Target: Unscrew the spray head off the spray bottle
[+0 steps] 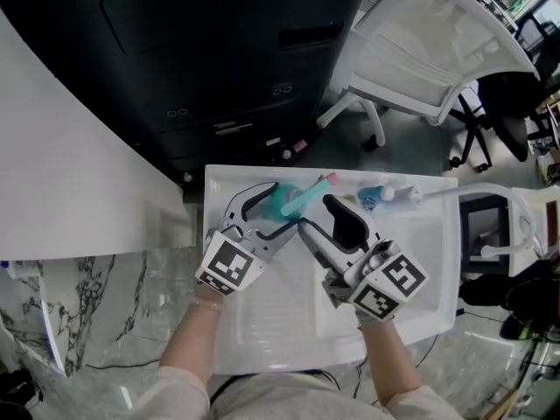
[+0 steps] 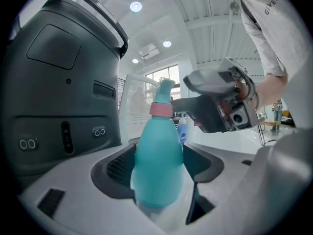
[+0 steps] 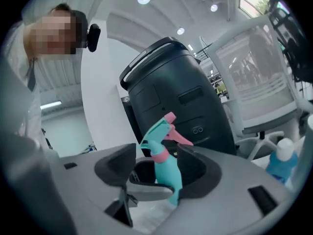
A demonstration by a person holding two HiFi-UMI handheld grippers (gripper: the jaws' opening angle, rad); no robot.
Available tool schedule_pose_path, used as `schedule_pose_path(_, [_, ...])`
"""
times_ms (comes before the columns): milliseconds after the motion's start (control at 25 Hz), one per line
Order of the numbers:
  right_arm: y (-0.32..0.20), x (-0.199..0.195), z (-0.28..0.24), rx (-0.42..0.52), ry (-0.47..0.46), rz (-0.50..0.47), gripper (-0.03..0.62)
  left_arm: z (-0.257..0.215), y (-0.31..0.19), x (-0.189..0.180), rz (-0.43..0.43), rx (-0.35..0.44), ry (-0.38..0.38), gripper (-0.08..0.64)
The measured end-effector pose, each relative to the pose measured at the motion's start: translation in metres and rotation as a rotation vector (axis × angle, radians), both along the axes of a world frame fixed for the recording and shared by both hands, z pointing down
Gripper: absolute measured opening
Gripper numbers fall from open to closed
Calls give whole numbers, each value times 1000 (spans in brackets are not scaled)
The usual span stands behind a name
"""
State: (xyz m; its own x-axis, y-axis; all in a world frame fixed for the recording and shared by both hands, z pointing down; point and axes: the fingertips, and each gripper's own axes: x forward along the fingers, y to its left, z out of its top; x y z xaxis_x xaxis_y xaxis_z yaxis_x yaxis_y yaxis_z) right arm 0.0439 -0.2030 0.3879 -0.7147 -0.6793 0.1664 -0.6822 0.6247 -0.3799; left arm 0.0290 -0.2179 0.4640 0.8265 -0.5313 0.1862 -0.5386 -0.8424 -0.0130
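My left tongs [image 1: 275,208] clamp the spray bottle [image 2: 157,165] (spray head [image 3: 160,127] on); right tongs [image 3: 156,156] gape loose, seemingly beside its neck.

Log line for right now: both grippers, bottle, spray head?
left gripper: shut on spray bottle | right gripper: open, close to spray head, not gripping | spray head: on the bottle, not yet unscrewed

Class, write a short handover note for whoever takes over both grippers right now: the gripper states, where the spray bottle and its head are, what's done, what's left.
Left gripper: shut on the teal spray bottle, gripping its body.
Right gripper: open, fingers apart beside the bottle's neck, not gripping.
Spray head: still on the bottle, pink collar in place.
Done: bottle secured.
Left: grip the head and unscrew it off.
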Motion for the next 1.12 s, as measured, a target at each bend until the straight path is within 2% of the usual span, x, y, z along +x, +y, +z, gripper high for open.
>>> schedule_pose_path(80, [-4, -12, -8, -24, -55, 1, 288, 0, 0, 0, -4, -2, 4, 311])
schedule_pose_path(160, [-11, -21, -12, -24, -48, 16, 307, 0, 0, 0, -7, -5, 7, 311])
schedule_pose_path(360, [-17, -30, -5, 16, 141, 30, 286, 0, 0, 0, -12, -6, 7, 311])
schedule_pose_path(520, [-7, -24, 3, 21, 213, -2, 275, 1, 0, 1, -11, -6, 6, 311])
schedule_pose_path(720, [-7, -3, 5, 15, 205, 15, 249, 1, -1, -1, -14, -6, 7, 311])
schedule_pose_path(1000, [-8, 5, 4, 42, 220, -3, 223, 2, -1, 0, -16, -7, 8, 311])
schedule_pose_path(1120, [-6, 1, 5, 83, 239, -44, 201, 1, -1, 0, -15, -8, 9, 311])
